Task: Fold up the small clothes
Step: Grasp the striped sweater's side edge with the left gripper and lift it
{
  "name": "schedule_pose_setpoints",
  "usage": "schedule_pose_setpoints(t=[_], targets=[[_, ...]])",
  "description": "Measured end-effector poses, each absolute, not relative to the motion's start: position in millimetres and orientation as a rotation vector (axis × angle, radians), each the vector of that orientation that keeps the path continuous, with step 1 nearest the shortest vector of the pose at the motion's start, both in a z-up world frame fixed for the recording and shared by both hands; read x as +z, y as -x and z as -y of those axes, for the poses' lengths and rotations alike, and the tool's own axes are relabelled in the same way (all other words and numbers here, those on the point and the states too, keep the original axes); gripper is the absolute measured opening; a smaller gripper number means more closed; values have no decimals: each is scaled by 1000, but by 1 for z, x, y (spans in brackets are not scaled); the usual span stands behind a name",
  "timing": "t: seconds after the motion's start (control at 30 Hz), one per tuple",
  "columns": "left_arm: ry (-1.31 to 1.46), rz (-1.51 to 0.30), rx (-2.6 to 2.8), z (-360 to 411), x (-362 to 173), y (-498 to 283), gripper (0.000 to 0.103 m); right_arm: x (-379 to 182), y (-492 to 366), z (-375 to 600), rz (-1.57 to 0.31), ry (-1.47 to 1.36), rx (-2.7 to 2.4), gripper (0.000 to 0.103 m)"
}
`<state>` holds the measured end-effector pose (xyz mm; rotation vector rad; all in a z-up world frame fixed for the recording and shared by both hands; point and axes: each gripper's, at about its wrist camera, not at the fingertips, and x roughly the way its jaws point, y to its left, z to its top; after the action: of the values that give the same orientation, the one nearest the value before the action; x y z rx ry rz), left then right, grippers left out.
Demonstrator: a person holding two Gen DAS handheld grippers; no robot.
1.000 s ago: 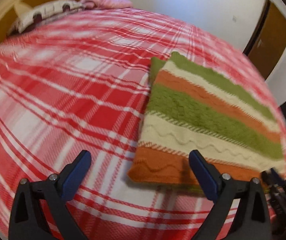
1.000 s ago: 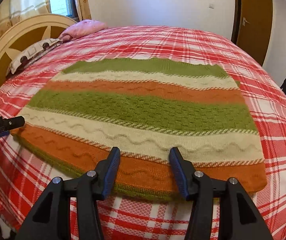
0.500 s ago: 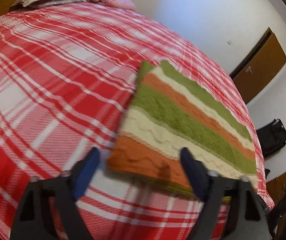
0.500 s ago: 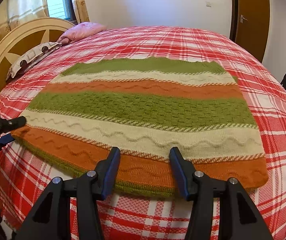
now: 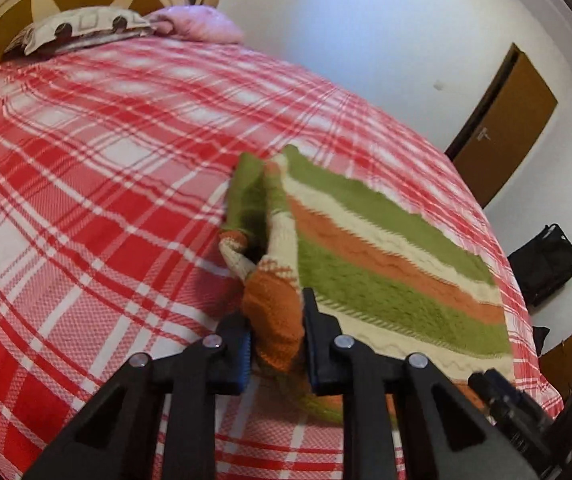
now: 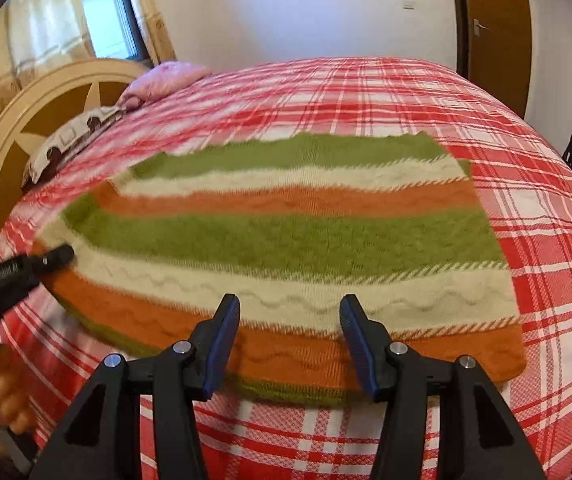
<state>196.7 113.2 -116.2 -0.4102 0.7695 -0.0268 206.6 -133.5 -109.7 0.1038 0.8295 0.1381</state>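
Note:
A knit garment (image 6: 286,236) striped green, cream and orange lies flat on the red plaid bed cover (image 6: 526,160). My left gripper (image 5: 275,314) is closing its jaws on the garment's (image 5: 386,280) near left orange corner. The pads press on the bunched fabric, and that corner is lifted and folded up off the bed. In the right wrist view the left gripper (image 6: 51,258) sits at the garment's left edge. My right gripper (image 6: 290,308) hangs open over the near orange hem, nothing pinched between its blue pads.
A patterned pillow (image 5: 85,28) and a pink pillow (image 5: 201,24) lie by the round headboard (image 6: 25,128). A brown door (image 5: 502,128) and a black bag (image 5: 542,264) stand beyond the bed. A person's hand (image 6: 1,396) holds the left gripper.
The left jaws went from wide apart to pinched on the garment's corner, which has risen and bunched. The right gripper has kept its place and its opening.

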Motion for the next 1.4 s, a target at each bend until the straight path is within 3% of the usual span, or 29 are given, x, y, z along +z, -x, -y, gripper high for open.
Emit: schedule_pose_setpoints(t=[0.17,0.23,0.27,0.3,0.4,0.5,0.7,0.77,0.8,0.87,0.9,1.17,1.3,1.4], targets=[[428,-794,-4,-123,-122,-201,21,-105,-213,116,-812,-27,146,53],[433,-837,25,-126,-131,-206,23,-103,-216,107,-789,-4,167,46],[437,-857,37,-129,-135,-209,27,-103,-218,104,-781,-3,186,34],[446,-862,42,-129,-138,-211,35,-102,-221,99,-781,2,204,32],[495,-864,7,-134,-140,-219,57,-101,-232,86,-784,-1,228,32],[486,-861,-31,-135,-137,-237,72,-104,-237,80,-796,-14,236,32],[563,-911,-102,-142,-146,-279,73,-113,-237,87,-824,-61,233,32],[582,-922,-107,-143,-145,-285,68,-114,-238,93,-826,-88,226,32],[586,-925,-97,-144,-145,-288,48,-115,-238,95,-823,-93,224,32],[574,-939,-76,-143,-147,-289,26,-115,-239,100,-814,-108,217,32],[573,-931,-93,-142,-146,-287,20,-115,-241,101,-813,-113,218,32],[503,-858,-81,-131,-123,-275,16,-105,-271,96,-770,-136,222,28],[506,-810,-115,-121,-105,-270,16,-138,-294,90,-871,-176,228,28],[462,-786,-127,-109,-92,-266,15,-143,-291,90,-821,-171,230,28]])
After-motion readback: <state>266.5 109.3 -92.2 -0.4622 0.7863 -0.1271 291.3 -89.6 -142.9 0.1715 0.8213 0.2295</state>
